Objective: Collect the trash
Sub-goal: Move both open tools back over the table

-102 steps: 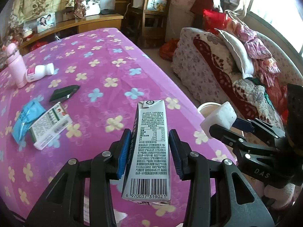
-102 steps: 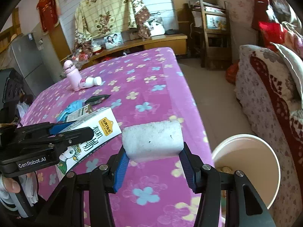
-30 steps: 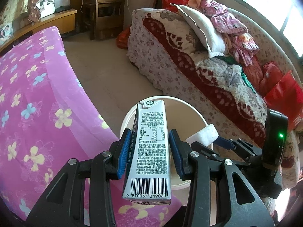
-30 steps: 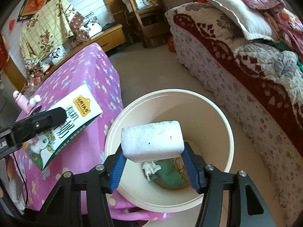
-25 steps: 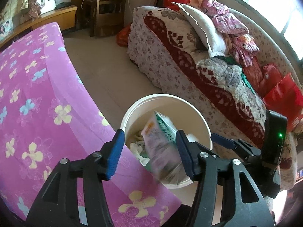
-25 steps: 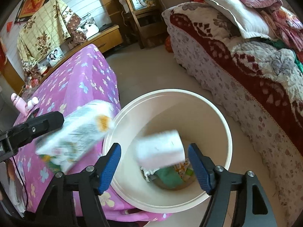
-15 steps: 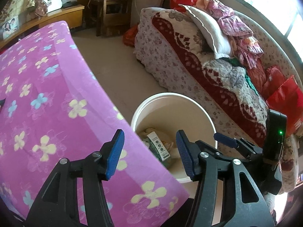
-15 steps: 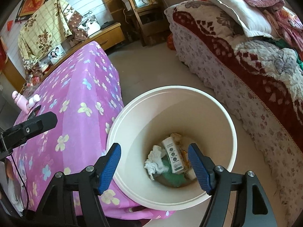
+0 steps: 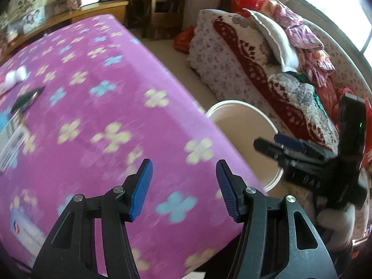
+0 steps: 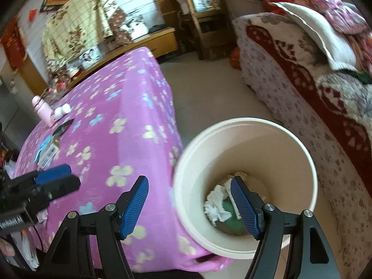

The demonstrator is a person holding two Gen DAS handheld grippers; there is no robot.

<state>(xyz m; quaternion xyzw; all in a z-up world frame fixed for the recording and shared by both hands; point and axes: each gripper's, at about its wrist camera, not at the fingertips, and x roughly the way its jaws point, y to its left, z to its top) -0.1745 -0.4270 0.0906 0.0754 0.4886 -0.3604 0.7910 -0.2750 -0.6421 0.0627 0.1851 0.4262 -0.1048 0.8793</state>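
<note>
The cream waste bucket (image 10: 244,125) stands on the floor just off the near right corner of the bench (image 9: 97,121), which is draped in a pink flowered cloth, and it holds crumpled white paper (image 10: 215,205) and something green at the bottom. More trash lies well apart from it at the far left of the bench: a printed carton (image 9: 10,143), a blue wrapper (image 10: 44,145) and a small dark packet (image 9: 28,96), with a pink bottle (image 10: 43,111) and a white bottle (image 9: 15,76) beyond. The left claw (image 9: 183,186) hangs over the near part of the bench, jaws spread wide and empty; the right claw (image 10: 189,205) is over the bucket's near rim, equally wide and empty. The step in hand looks like reaching for the next pieces. To do it well, I would carry each claw across to the left cluster, line the pads up with the carton's narrow sides, and close only once it sits squarely between them. The flat wrapper likely needs a low, pinching approach.
</note>
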